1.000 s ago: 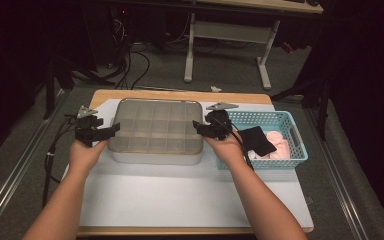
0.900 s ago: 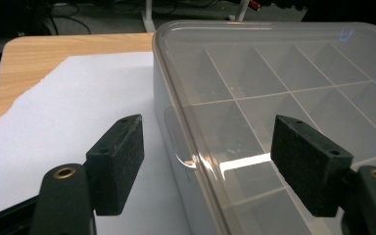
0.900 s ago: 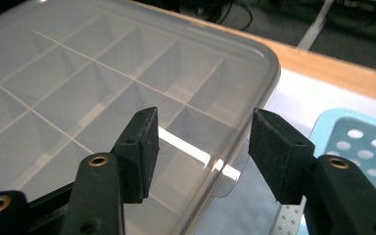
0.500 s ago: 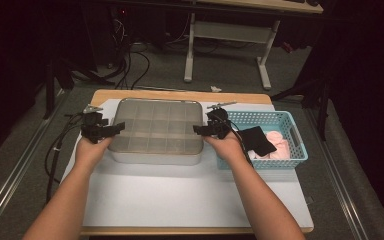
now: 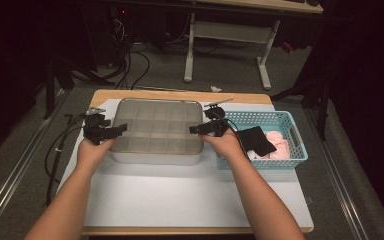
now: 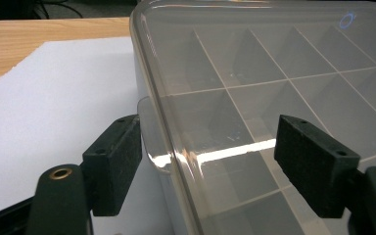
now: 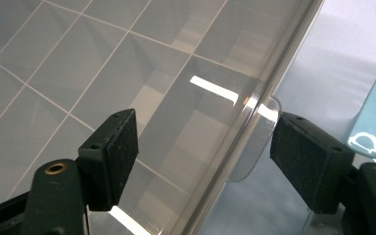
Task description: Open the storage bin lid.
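While the clear, gridded box (image 5: 156, 131) sits mid-table beside a blue basket (image 5: 290, 120), the left gripper (image 6: 208, 161) gapes astride its glossy rim tab; the right gripper (image 7: 203, 161) likewise straddles the opposite tab, touching nothing.

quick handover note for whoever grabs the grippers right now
Left gripper: open, jaws astride the left lid tab of the compartment box, not clamped.
Right gripper: open, jaws astride the right lid tab, not clamped.
The box sits on the white mat, lid still on; the blue basket is beside it.
Done: both grippers lined up.
Left: probably close on the tabs and lift the lid.
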Demonstrator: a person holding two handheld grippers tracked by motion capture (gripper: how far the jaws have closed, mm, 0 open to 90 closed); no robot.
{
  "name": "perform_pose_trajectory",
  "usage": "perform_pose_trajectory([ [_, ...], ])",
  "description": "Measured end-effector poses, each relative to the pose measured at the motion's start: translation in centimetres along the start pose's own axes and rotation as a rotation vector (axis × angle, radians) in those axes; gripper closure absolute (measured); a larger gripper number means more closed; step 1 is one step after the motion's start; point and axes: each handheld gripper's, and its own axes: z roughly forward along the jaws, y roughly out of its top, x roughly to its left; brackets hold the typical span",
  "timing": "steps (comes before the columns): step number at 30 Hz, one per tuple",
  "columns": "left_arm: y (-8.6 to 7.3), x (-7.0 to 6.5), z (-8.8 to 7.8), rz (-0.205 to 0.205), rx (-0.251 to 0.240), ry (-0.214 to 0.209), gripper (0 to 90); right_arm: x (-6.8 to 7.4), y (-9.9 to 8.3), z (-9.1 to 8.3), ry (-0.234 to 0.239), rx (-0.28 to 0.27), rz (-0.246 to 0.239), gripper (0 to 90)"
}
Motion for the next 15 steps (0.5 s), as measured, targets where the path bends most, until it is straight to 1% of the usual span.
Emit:
perform_pose_trajectory([
  [1, 0.0, 0.0, 0.0, 0.001, 0.001, -0.001, 26.7, 0.0, 0.0, 0.0, 0.002, -0.001, 0.003, 26.6],
  [2, 0.0, 0.2, -0.1, -0.004, 0.007, -0.016, 27.3, 0.0, 0.0, 0.0, 0.002, 0.001, 0.007, 26.8],
  [3, 0.0, 0.2, -0.1, -0.004, 0.007, -0.016, 27.4, 0.0, 0.0, 0.0, 0.003, 0.002, 0.008, 26.9],
  [4, 0.0, 0.4, 0.0, -0.002, 0.004, -0.024, 27.0, 0.0, 0.0, 0.0, 0.005, 0.004, 0.009, 27.0],
  [5, 0.0, 0.4, 0.1, -0.012, 0.012, -0.034, 24.9, 0.0, 0.0, -0.1, 0.007, 0.008, 0.011, 27.0],
  [6, 0.0, 0.5, 0.3, -0.037, 0.027, -0.057, 22.6, -0.1, 0.0, 0.0, 0.010, 0.008, 0.011, 27.1],
  [7, 0.0, 0.5, 0.3, -0.037, 0.027, -0.057, 19.3, -0.1, 0.0, 0.0, 0.010, 0.008, 0.011, 27.1],
  [8, 0.0, 0.7, 0.6, -0.071, 0.042, -0.087, 18.3, -0.1, 0.0, 0.0, 0.013, 0.008, 0.013, 27.1],
  [9, -0.2, 0.8, 1.0, -0.101, 0.040, -0.121, 18.7, -0.1, -0.1, 0.0, 0.013, 0.007, 0.013, 27.0],
  [13, -0.3, 0.7, 1.0, -0.108, 0.027, -0.112, 18.6, -0.1, -0.1, 0.0, 0.012, 0.004, 0.015, 27.1],
  [14, -0.3, 0.7, 0.8, -0.106, 0.022, -0.103, 19.4, -0.1, -0.2, -0.1, 0.013, -0.001, 0.012, 27.2],
  [15, -0.3, 0.6, 0.7, -0.116, 0.023, -0.103, 20.7, -0.1, -0.2, -0.1, 0.012, -0.004, 0.008, 27.5],
])
